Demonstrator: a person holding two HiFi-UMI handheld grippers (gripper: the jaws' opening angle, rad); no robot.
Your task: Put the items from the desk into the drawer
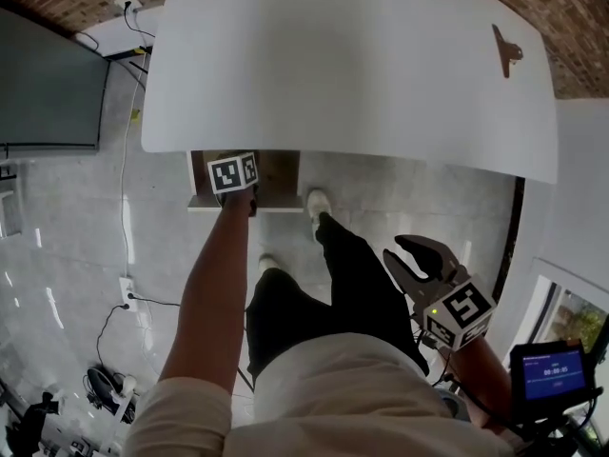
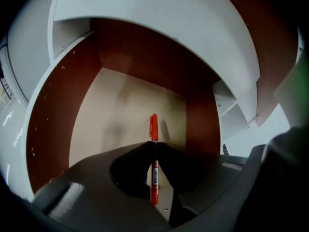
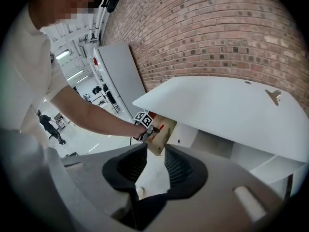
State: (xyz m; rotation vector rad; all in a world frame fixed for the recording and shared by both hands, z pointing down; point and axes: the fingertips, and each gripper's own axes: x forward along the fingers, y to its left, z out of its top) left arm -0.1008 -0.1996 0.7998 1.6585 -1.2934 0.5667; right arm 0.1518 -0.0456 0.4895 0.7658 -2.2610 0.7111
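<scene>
My left gripper reaches into the open drawer under the white desk's front left. In the left gripper view this gripper is shut on a red marker pen, which stands upright between the jaws above the drawer's beige floor. The right gripper view shows the same pen over the drawer. My right gripper hangs low at the right, away from the desk, open and empty. A small brown item lies on the desk's far right.
A brick wall runs behind the desk. A dark screen stands at the left, with cables on the grey floor. The person's legs and shoes are just right of the drawer. A small blue-lit display sits at lower right.
</scene>
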